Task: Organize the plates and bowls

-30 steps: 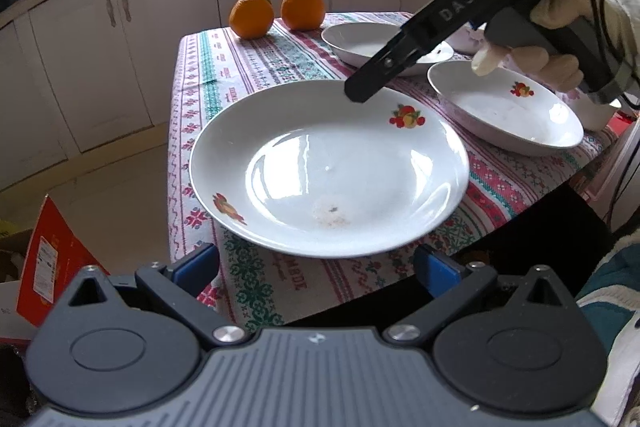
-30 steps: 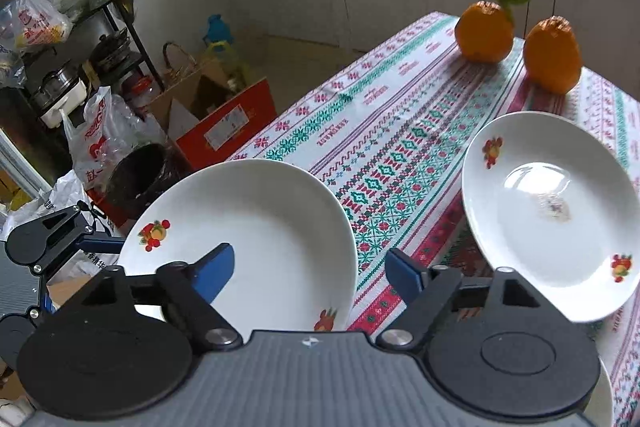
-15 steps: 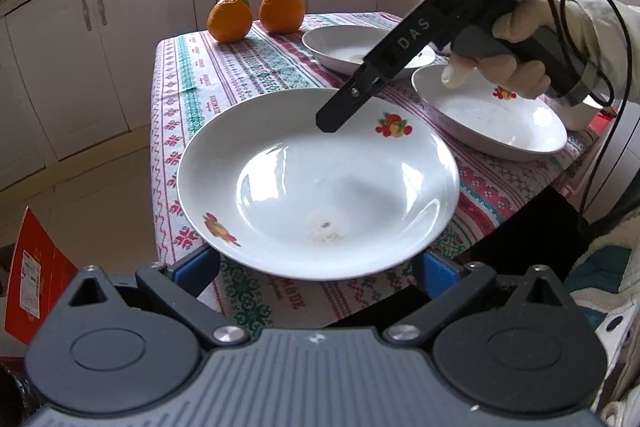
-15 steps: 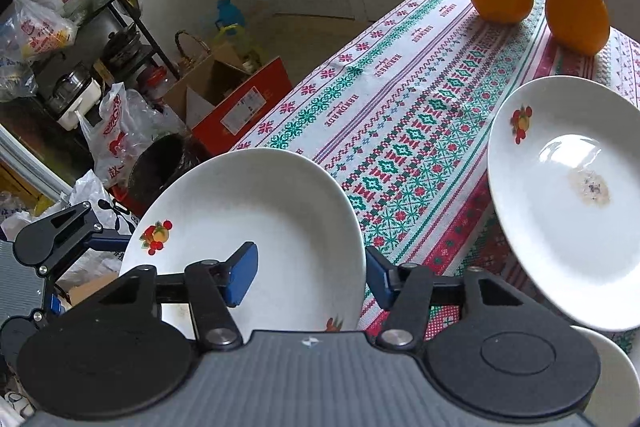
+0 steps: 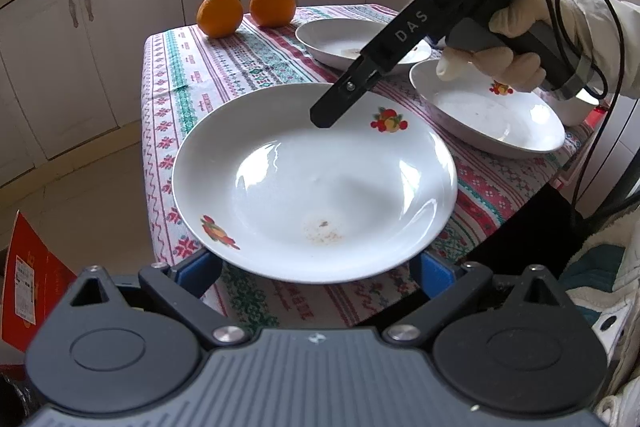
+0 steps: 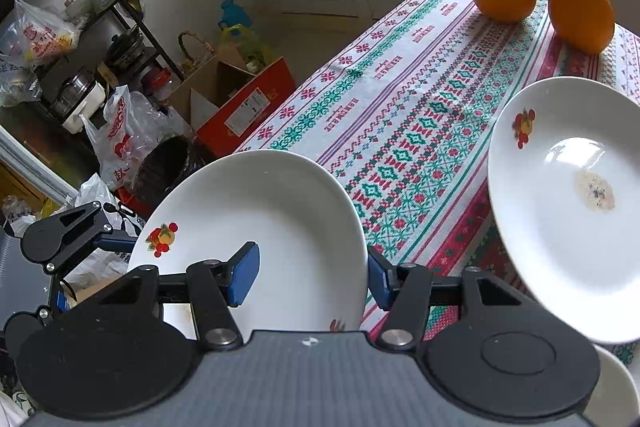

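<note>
Left wrist view: my left gripper (image 5: 316, 269) jaws sit apart under the near plate (image 5: 316, 183), at the table (image 5: 224, 67) edge. My right gripper (image 6: 314, 277) straddles its rim, unclamped. Nothing stacked; two more plates (image 5: 488, 115) remain separate.

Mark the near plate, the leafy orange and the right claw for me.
near plate (image 5: 304, 187), left wrist view, bare white middle of the dish.
leafy orange (image 5: 219, 14), left wrist view, front of its peel.
right claw (image 6: 312, 277), right wrist view, midway between its blue tips.
</note>
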Tool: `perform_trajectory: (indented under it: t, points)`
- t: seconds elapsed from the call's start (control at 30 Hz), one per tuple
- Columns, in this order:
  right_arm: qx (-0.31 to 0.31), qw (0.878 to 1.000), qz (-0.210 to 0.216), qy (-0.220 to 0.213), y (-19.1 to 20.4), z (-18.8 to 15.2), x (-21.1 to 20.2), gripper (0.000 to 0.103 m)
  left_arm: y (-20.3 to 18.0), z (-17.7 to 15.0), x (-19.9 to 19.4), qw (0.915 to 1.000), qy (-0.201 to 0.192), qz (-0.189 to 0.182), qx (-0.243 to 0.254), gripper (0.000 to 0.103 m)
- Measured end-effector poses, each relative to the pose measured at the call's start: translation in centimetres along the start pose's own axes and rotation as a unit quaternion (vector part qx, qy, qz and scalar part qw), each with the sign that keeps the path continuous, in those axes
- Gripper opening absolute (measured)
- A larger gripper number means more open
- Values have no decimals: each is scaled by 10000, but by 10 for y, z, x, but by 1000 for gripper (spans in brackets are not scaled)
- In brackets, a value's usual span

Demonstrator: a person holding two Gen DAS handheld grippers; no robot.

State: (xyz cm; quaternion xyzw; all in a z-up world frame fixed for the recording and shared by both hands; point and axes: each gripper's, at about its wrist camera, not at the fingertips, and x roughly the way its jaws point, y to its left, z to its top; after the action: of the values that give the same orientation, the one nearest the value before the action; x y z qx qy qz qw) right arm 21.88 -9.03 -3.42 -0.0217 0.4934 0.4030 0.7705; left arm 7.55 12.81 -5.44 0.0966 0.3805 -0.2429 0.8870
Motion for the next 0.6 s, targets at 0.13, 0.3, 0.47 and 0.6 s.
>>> perform_trajectory:
  t: [0.13, 0.3, 0.47, 0.6]
  points:
    - [66, 10000, -41, -34, -5, 6, 1, 63, 5, 5, 5, 10000, 0, -20, 22, 99]
    - [99, 9998, -142, -86, -12, 17, 6, 63, 13, 16, 15, 10000, -6, -29, 77, 99]
    - [119, 9995, -245, -141, -19, 29, 10, 63, 23, 25, 25, 9999, -27, -20, 143, 99]
    - [100, 9994, -307, -157, -23, 37, 13, 63, 28, 29, 32, 9997, -67, 38, 215, 99]
